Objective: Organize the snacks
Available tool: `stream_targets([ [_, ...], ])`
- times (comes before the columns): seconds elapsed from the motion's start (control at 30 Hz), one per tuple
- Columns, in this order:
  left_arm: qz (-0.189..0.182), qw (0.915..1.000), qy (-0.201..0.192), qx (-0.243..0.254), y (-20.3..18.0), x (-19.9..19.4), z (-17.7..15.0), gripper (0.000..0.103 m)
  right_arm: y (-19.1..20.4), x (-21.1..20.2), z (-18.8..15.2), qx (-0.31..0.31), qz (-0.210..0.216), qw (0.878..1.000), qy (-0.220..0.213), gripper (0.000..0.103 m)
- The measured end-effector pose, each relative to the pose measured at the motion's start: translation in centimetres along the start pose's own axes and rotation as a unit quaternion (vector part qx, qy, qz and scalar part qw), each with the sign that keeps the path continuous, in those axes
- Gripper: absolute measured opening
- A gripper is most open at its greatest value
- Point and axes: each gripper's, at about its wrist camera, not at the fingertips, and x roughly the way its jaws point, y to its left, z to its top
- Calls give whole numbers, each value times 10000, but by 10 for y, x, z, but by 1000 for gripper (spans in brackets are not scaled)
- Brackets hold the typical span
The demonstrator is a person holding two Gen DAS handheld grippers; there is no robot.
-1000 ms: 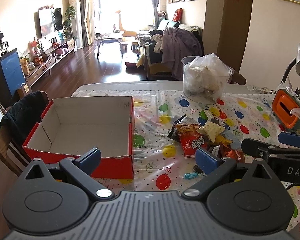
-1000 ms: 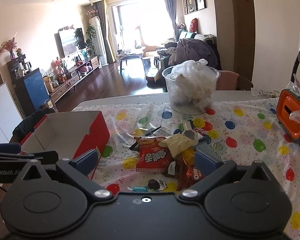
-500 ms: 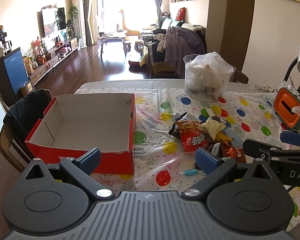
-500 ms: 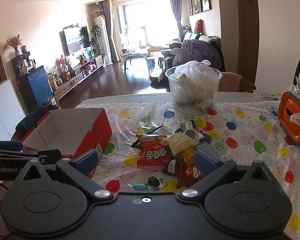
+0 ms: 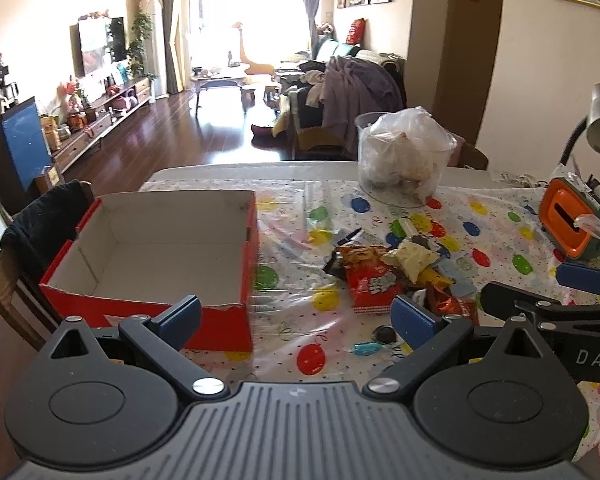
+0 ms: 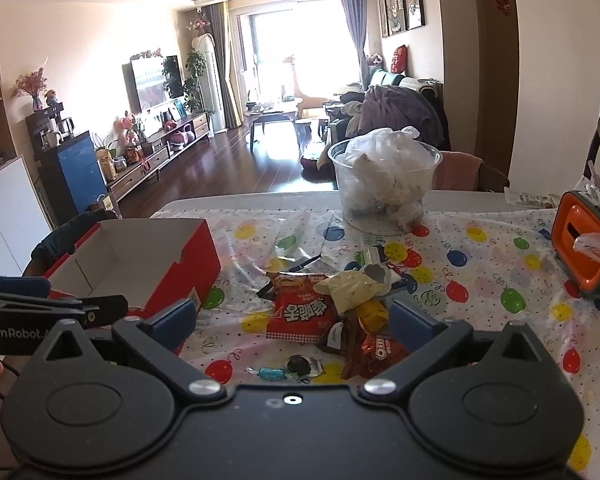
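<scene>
The table [image 5: 236,170] wears a balloon-print cloth [image 5: 492,216]. On it: red box [image 5: 148,252] left, snack pile [image 5: 396,276] centre, clear tub [image 5: 400,164] far, orange case [image 5: 568,220] right.

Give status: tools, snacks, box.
Left tool and right tool open, empty. Snack pile loose on tablecloth; red box empty beside it. Nothing between them.

Right gripper [image 6: 292,314] wide open, empty, hovering over snack pile [image 6: 332,304]: red packet [image 6: 304,314], yellow wrapper [image 6: 350,288], blue candy [image 6: 271,374]. Open red box [image 6: 140,264] left of pile. Left gripper [image 6: 40,308] at left edge.
</scene>
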Motion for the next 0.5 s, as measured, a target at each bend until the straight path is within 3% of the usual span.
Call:
stream_targets([
  [0.33,-178,9993,318,46,-17,28,5,102,-17,7,-3,64,66,9999,136,102],
  [0.5,-299,9982,399,339,-25,50,6,101,-27,26,-11,-243,163,9989,372,102],
])
